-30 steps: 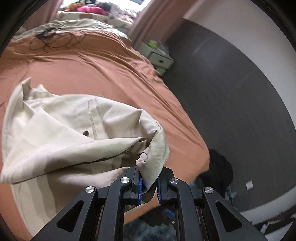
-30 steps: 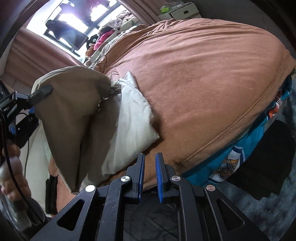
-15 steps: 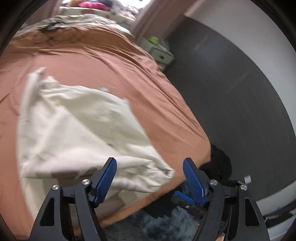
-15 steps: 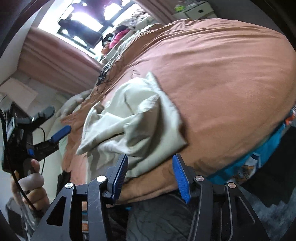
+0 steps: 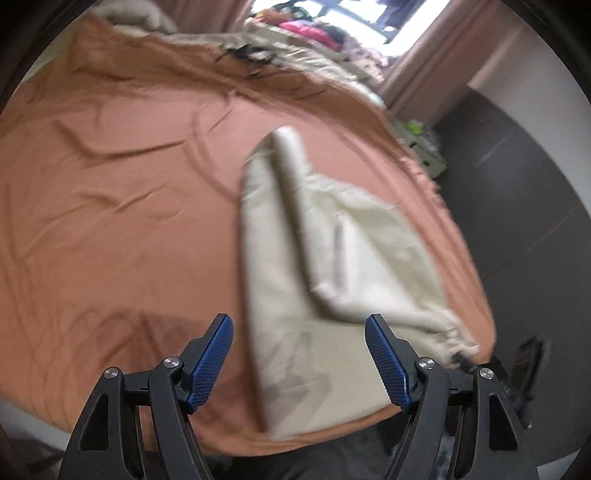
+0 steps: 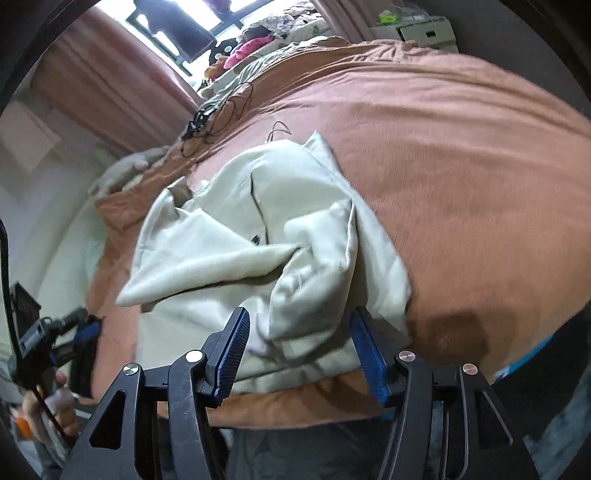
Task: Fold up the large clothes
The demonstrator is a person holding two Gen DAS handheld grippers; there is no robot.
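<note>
No legible text, label, brand, number or sign appears in either wrist view; motion blur obscures fine surface detail; printed marks cannot be resolved.

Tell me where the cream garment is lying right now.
The cream garment lies crumpled on the brown bedspread near the bed's front edge, just ahead of both wrist cameras, with neither gripper's jaws holding it.

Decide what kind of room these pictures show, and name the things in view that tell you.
Most likely a bedroom: a wide bed under a rust-brown cover, curtains at a window, and a small white drawer unit beside the bed.
</note>
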